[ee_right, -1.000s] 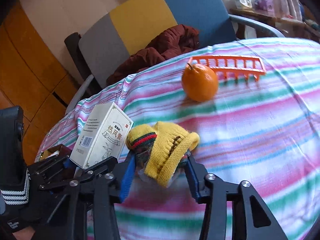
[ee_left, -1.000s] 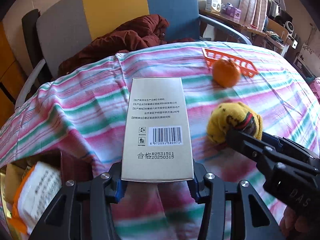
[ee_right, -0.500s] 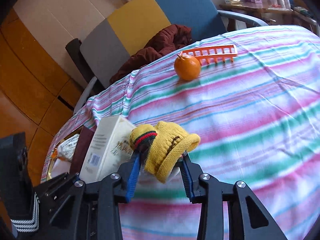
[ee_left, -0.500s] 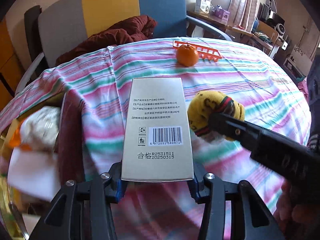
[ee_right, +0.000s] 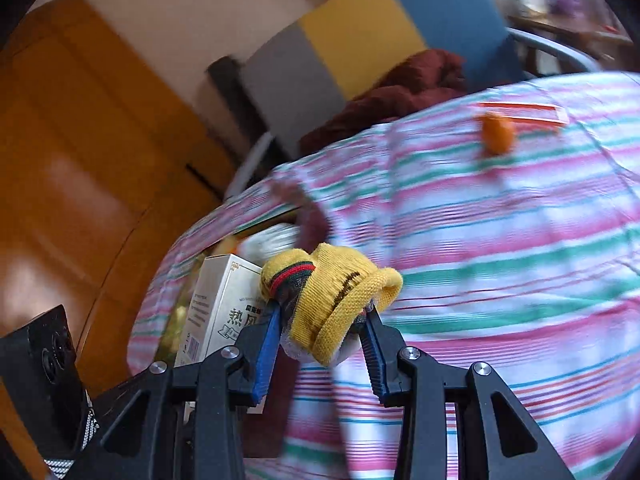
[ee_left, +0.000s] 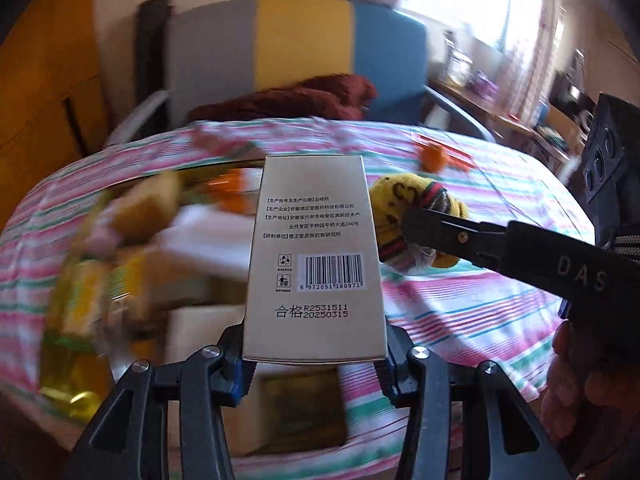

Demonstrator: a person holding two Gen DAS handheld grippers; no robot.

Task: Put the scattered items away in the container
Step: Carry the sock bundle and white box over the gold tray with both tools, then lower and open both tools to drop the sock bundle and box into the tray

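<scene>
1. Gripping a pale carton point(ee_left: 314, 256) in my left gripper point(ee_left: 314, 364), I have the jaws about half open, with the pads pressed on both sides of its lower end; the barcode face points up at me.
2. My right gripper point(ee_right: 320, 344) pinches a rolled yellow sock point(ee_right: 332, 300), narrow-set, blue pads squeezing the bundle from either side.
3. Both loads hang in the air just beside each other, the sock to the right of the carton.
4. Under the carton lies the container point(ee_left: 132, 280), badly blurred; packets and something orange sit inside it, but I cannot tell what they are.
5. Well beyond, on the striped tablecloth point(ee_right: 500, 240), an orange fruit point(ee_right: 497, 134) sits touching an orange plastic rack point(ee_right: 524, 113).
6. A hand point(ee_left: 580, 392) shows at the lower right of my left view.
</scene>
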